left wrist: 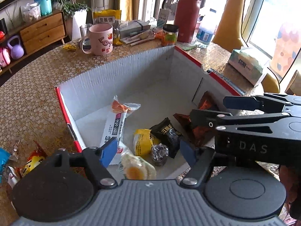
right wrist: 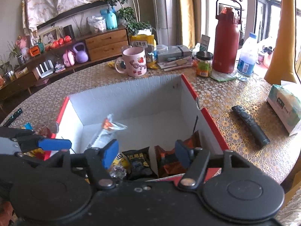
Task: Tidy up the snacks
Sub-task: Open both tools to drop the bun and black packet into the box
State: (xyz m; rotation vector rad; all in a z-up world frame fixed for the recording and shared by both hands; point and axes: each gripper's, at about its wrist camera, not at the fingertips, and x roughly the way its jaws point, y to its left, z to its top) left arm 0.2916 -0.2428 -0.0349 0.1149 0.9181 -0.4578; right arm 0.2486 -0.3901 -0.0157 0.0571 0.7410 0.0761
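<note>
A white cardboard box with red edges [left wrist: 116, 75] [right wrist: 131, 92] stands on the table and holds several snacks: a long white packet [left wrist: 112, 128], a yellow packet [left wrist: 141, 143], a black packet [left wrist: 167, 133] [right wrist: 140, 162], a foil ball [left wrist: 160, 151], a clear-wrapped pastry [left wrist: 136, 167] and orange-brown packets [left wrist: 199, 128] [right wrist: 169, 160]. My left gripper [left wrist: 148, 153] is open and empty over the box's near edge. My right gripper [right wrist: 145, 153] is open and empty above the box; it also shows in the left wrist view [left wrist: 212, 109].
More snack packets [left wrist: 32, 162] lie on the table left of the box. Behind the box stand a pink mug [right wrist: 134, 62], a jar [right wrist: 204, 64], a red flask [right wrist: 226, 43] and a water bottle [right wrist: 246, 56]. A remote [right wrist: 250, 125] and tissue pack [right wrist: 285, 105] lie right.
</note>
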